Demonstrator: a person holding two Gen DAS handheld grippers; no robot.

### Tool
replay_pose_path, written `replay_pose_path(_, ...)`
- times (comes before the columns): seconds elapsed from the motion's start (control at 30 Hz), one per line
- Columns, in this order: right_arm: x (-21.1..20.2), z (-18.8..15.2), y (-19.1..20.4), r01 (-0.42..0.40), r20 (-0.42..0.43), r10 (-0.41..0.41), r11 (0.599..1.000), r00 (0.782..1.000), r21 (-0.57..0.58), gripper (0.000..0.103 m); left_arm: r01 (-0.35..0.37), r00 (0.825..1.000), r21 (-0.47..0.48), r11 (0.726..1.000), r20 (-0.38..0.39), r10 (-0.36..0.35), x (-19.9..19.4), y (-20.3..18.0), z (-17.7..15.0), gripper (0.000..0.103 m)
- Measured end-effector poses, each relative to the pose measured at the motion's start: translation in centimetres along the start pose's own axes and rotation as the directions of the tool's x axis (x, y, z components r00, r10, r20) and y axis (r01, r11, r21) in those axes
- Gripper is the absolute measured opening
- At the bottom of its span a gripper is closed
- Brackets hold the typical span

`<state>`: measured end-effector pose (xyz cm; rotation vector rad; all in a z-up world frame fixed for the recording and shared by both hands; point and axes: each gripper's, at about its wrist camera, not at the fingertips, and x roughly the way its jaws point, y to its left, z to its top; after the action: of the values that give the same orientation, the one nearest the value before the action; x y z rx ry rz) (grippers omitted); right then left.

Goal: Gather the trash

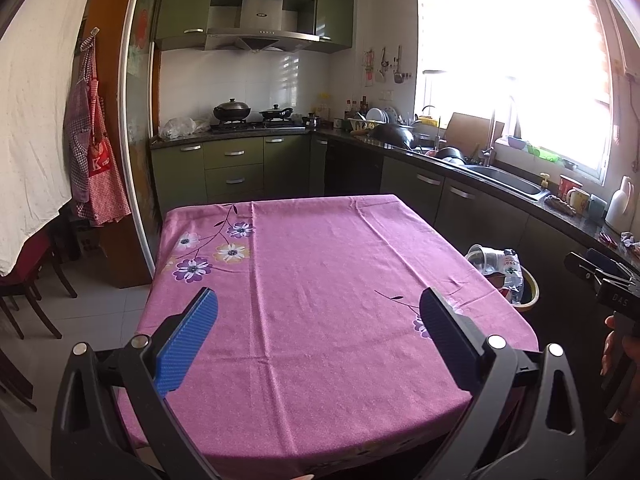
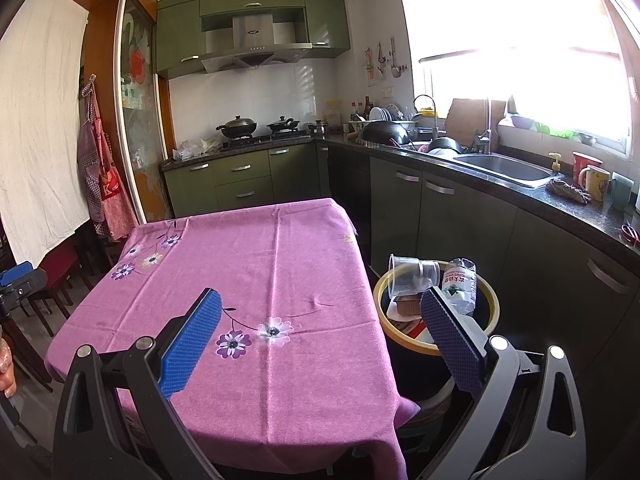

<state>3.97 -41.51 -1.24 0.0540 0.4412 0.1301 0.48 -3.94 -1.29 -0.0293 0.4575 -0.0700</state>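
Trash, as far as I can see, is off the worktop [image 1: 320, 280] and in the bin. Going left to right in the left wrist view: a white sheet [image 1: 32, 120] hangs at the upper left of the frame and checked aprons [image 1: 96, 168] beside it. Then comes the purple flowered cloth, which takes up the middle of the frame and carries nothing. My left gripper [image 1: 320, 340] sits low in the centre with its jaws spread wide and nothing between them. At the right edge of the cloth the bin [image 1: 530, 296] peeks out.

In the right wrist view the cloth fills the lower left and again looks bare. My right gripper [image 2: 320, 340] has its jaws spread and empty too. Lower right of the frame, just beside the worktop's corner, stands the yellow-rimmed bin. In it are a clear plastic cup [image 2: 412, 276] lying on its side, a crushed water bottle [image 2: 460, 284] and what looks like a brown paper container [image 2: 408, 306] beneath them.

I judge the collecting essentially done: no loose litter shows on the cloth. The floor near the bin is mostly hidden, so I cannot rule out a stray piece there.
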Motion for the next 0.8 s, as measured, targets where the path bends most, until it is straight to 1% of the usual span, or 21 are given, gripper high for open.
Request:
replay_pose_path(0.37, 0.1, -0.01, -0.1, -0.003, -0.002, 0.003, 1.0, 1.0, -0.002, 0.098, 0.003, 1.0, 0.012, 1.0, 0.001, -0.003, -0.02, -0.26, 0.08, 0.096)
replay_pose_path(0.8, 0.32, -0.21, -0.11, -0.006, -0.008, 0.006, 1.0, 1.0, -0.006, 0.098, -0.001, 1.0, 0.006, 1.0, 0.0, 0.001, -0.01, -0.08, 0.04, 0.096)
